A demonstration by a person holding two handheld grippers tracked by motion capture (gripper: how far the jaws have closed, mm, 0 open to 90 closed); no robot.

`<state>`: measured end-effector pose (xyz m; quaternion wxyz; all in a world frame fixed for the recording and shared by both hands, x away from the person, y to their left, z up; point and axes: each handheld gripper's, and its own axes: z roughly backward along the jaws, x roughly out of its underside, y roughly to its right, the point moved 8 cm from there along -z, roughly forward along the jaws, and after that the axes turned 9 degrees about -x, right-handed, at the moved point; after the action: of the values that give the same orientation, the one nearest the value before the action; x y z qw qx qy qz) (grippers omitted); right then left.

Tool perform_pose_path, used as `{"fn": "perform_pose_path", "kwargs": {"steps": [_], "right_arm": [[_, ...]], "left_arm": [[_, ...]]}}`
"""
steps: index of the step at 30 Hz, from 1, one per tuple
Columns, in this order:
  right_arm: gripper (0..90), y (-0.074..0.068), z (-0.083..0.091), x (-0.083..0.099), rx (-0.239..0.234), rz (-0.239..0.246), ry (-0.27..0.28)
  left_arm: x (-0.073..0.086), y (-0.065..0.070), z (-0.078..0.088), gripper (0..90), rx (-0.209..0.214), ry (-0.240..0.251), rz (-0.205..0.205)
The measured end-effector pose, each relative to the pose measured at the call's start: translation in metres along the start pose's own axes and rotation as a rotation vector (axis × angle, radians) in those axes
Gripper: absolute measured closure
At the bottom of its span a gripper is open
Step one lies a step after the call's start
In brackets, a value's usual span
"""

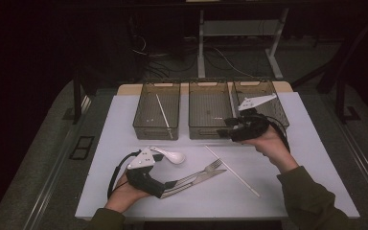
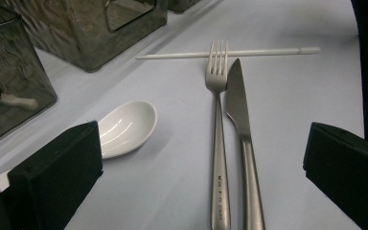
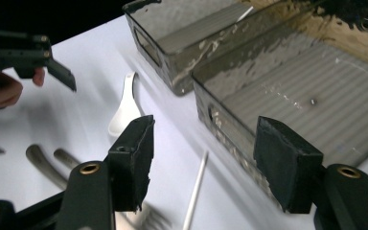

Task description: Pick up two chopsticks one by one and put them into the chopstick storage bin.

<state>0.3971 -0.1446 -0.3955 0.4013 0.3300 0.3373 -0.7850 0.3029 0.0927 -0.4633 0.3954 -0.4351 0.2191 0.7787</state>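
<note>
Left gripper point(image 1: 172, 184) lying low at lower left, jaws gaping wide around fork point(image 2: 217, 120) and knife point(image 2: 239, 124) handles, not gripping. Right gripper point(image 1: 227, 128) hovering center-right over middle bin point(image 1: 208, 111), jaws parted, holding nothing.

My left hand point(image 1: 124, 194) rests low near the worktop's front edge, its black two-jaw tongs point(image 1: 172, 186) pointing right with jaws spread wide and empty. My right hand point(image 1: 268, 143) holds its black tongs point(image 1: 227, 128) raised, jaws parted, nothing between them.
</note>
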Motion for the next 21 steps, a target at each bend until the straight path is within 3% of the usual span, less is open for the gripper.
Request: {"fn": "perform_pose_path", "kwargs": {"steps": [7, 14, 21], "right_arm": [[44.4, -0.002, 0.014, 0.033, -0.005, -0.033, -0.001], [54.2, -0.003, 0.023, 0.068, 0.040, -0.065, -0.054], [61.4, -0.013, 0.027, 0.095, 0.059, -0.082, -0.110]], "left_arm": [[0.000, 0.000, 0.000, 0.0, -0.001, -0.002, 0.002], [0.000, 0.000, 0.000, 0.0, 0.001, -0.002, 0.001], [0.001, 0.000, 0.001, 0.0, 0.003, -0.006, -0.011]]}}
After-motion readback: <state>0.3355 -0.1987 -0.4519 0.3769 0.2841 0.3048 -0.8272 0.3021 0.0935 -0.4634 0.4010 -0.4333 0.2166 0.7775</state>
